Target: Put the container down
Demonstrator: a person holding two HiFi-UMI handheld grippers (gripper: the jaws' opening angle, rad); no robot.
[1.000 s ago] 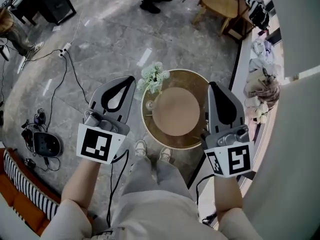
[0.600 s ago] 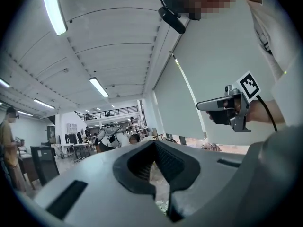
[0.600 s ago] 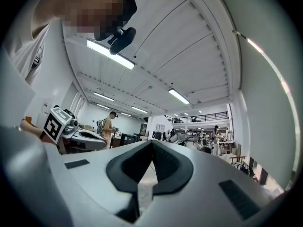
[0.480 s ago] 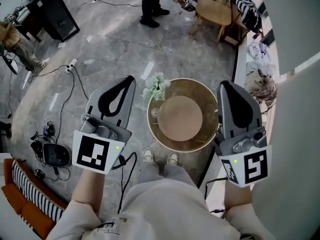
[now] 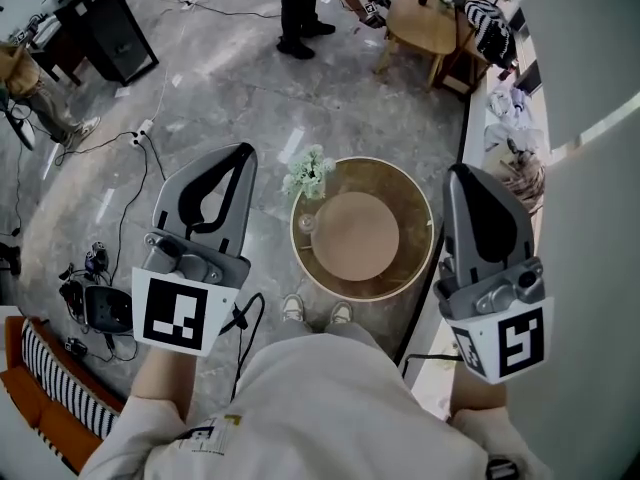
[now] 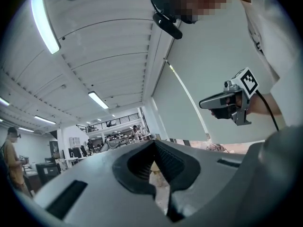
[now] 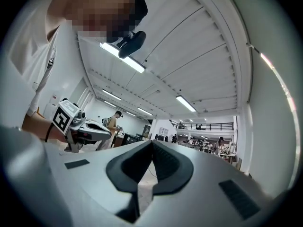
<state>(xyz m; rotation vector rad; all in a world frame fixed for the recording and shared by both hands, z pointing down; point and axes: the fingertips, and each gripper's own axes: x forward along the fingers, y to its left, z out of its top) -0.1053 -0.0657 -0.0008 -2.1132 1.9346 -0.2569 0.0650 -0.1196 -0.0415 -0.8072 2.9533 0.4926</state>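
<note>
— Both grippers have slid outward from where they were a second ago. The left gripper (image 5: pixel 242 154) now sits wider, at nine o'clock from the round table (image 5: pixel 418 268). The right gripper (image 5: pixel 462 174) is wider and lower, at three o'clock.

— Are they holding anything?

— No. In each gripper's own view I see the jaws pressed together with nothing between them.

— Where is the container?

— Starting close in, my shoes (image 5: pixel 292 310) are at the table's six o'clock. The container (image 5: pixel 307 225), a clear vase of white flowers, stands upright on the tabletop. It is near the ten o'clock edge, just beside the tan disc (image 5: pixel 352 236) in the middle and well apart from both grippers.

— And farther out?

— A power strip (image 5: pixel 142 128) with its cables lies on the grey floor at ten o'clock. Beyond that, a wooden table (image 5: pixel 420 18) stands at one o'clock and a person (image 5: pixel 298 8) at twelve.
</note>
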